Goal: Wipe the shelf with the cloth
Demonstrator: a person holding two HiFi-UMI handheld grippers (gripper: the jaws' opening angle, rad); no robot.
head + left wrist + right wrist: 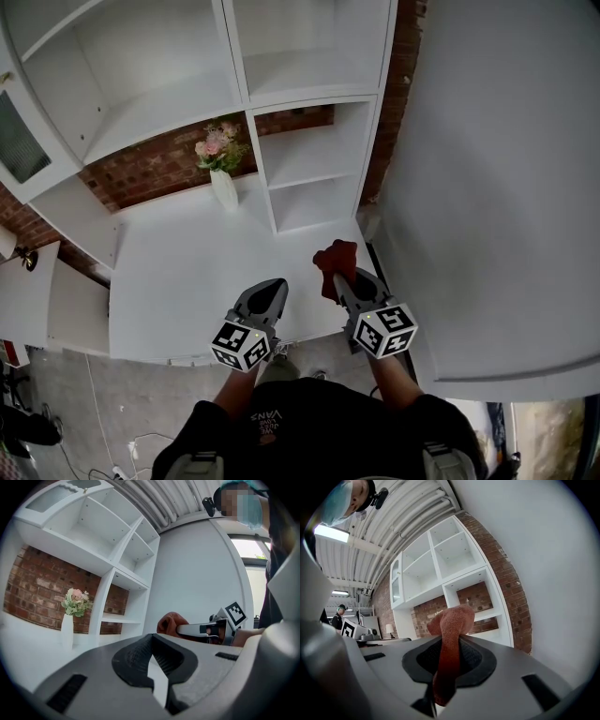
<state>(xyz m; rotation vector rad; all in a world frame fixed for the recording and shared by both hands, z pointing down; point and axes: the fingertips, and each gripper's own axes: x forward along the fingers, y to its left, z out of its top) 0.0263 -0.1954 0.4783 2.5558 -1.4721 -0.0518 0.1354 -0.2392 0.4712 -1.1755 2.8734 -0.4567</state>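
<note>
Two tongs: side by side over the near edge of the desk [178, 281], each with one marker cube behind it, left cube [241, 345] and right cube [384, 330].
Left tongs [271, 287]: narrow, with the tips drawn together and only a sliver of white showing between the pads; they grip no object.
Right tongs [340, 277]: clamped on the cloth.
Cloth [335, 259]: one, rust-red. It is pinched between the right pads, with a bunched end sticking out past the tips and a strip running back between the jaws. It sits at the desk's near right corner, in front of the shelf's lowest right compartment. Whether it touches the desk cannot be told.
Desk: one, white, running back to the brick wall [150, 171].
Vase [224, 190]: one, white and slim, upright at the back of the desk, just left of the shelf's lower upright.
Vase contents: one bunch of pink and pale flowers [217, 146] with green leaves.
Shelf [261, 164]: one white unit against the brick. Two small open compartments are stacked at the lower right, and larger ones sit above and to the left.
</note>
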